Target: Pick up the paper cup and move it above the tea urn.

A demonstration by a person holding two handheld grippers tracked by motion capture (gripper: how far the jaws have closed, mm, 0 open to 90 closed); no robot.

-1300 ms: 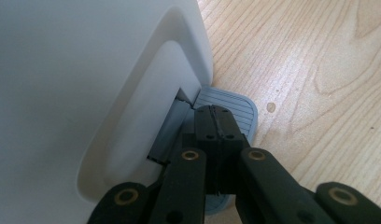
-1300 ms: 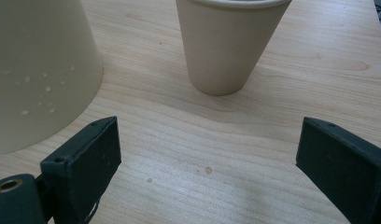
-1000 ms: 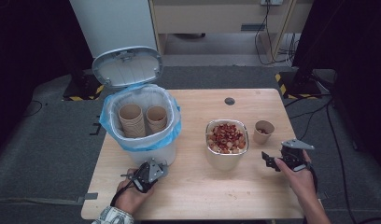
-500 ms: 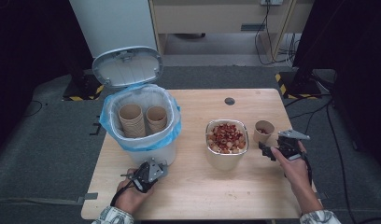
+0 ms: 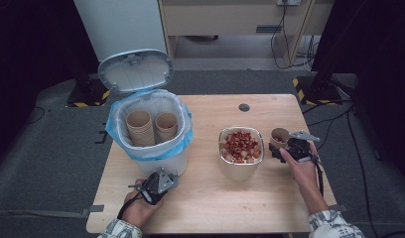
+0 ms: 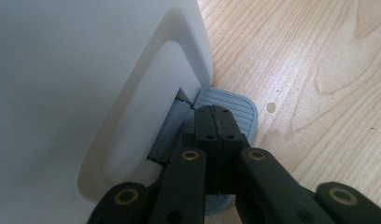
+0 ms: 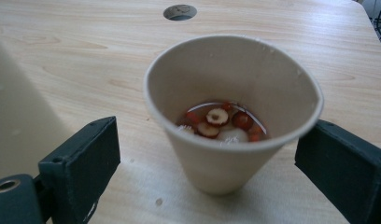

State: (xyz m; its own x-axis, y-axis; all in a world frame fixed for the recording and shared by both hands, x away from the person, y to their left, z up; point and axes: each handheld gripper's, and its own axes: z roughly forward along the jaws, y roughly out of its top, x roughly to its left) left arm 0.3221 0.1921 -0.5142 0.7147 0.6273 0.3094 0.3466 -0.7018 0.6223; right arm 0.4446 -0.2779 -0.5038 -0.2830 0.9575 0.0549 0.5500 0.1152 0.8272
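My right claw [image 7: 212,158] gapes wide around the beige paper cup [image 7: 230,112] of red fruit slices, gripping nothing; my left claw [image 6: 216,123], closed, presses the bin's grey pedal [image 6: 230,112]. Next: squeeze gently, lift level.

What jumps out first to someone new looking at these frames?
Probably the white pedal bin at the table's left, lid up, blue liner, with stacked paper cups inside; the left gripper, shut, presses its grey pedal. At the right, the right gripper is open, its fingers on either side of a paper cup holding red fruit slices in liquid, beside a bowl of the same fruit.
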